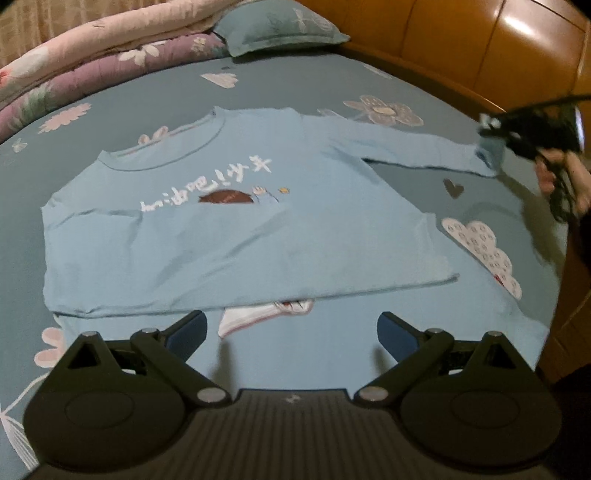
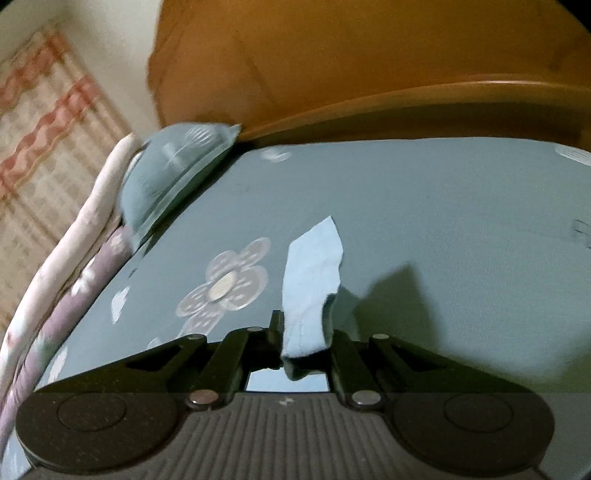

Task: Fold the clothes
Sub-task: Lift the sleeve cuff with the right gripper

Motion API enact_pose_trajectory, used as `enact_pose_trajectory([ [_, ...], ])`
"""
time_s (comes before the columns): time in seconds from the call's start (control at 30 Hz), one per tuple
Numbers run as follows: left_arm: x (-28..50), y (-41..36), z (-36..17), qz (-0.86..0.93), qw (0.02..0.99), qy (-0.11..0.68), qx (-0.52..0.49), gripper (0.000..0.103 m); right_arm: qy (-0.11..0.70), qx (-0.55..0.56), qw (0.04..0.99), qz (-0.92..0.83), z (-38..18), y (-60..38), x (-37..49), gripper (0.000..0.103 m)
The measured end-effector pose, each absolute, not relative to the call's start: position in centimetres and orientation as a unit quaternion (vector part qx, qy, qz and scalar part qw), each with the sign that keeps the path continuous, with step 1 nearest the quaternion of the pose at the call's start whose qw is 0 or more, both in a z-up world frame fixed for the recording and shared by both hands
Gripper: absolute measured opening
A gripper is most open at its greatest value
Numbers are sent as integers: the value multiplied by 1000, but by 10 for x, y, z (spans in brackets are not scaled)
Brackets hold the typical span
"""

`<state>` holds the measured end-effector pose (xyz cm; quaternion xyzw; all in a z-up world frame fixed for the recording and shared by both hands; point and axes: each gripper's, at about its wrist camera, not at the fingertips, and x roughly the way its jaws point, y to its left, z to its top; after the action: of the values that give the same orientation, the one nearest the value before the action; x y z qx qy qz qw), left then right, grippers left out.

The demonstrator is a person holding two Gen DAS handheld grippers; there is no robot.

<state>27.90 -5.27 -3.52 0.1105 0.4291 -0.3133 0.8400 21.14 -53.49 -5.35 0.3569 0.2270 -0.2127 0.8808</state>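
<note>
Left wrist view: a light blue long-sleeved top (image 1: 229,221) lies flat on a teal bed sheet (image 1: 332,85) printed with flowers and clouds. It fills the middle of the frame, with its round neckline toward the upper left and its white lettering upside down. Its hem runs as a nearly straight edge across the lower middle. Just below that hem the left gripper (image 1: 291,332) hovers with its blue-padded jaws spread wide apart and nothing between them. One sleeve (image 1: 417,151) stretches to the right. Its cuff is clamped in the right gripper (image 1: 491,142) at the right edge of the frame, held by a person's hand (image 1: 561,177). Bare sheet lies open above the top and to its right, as far as the bed's curved edge. A folded floral quilt (image 1: 92,62) and a teal pillow (image 1: 280,26) sit along the upper left. A wooden headboard (image 1: 480,44) fills the upper right.

Right wrist view: the right gripper (image 2: 303,341) sits at the bottom centre, its jaws together and pinching the light blue sleeve cuff (image 2: 312,280), which stands up from them. Beyond it the sheet (image 2: 443,221) is bare up to the headboard (image 2: 369,74) along the top. The pillow (image 2: 173,173) and quilt (image 2: 74,266) line the left edge.
</note>
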Motion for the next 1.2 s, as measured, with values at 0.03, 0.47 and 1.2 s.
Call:
enact_pose_trajectory([
  [0.03, 278, -52, -35, -322, 835, 432, 114, 98, 234, 352, 883, -203, -52, -529, 217, 6],
  [0.47, 280, -42, -30, -383, 787, 424, 233, 98, 337, 239, 897, -155, -37, -469, 273, 6],
  [1.2, 270, -34, -36, -397, 771, 428, 256, 98, 356, 115, 926, -38, -20, -343, 357, 6],
])
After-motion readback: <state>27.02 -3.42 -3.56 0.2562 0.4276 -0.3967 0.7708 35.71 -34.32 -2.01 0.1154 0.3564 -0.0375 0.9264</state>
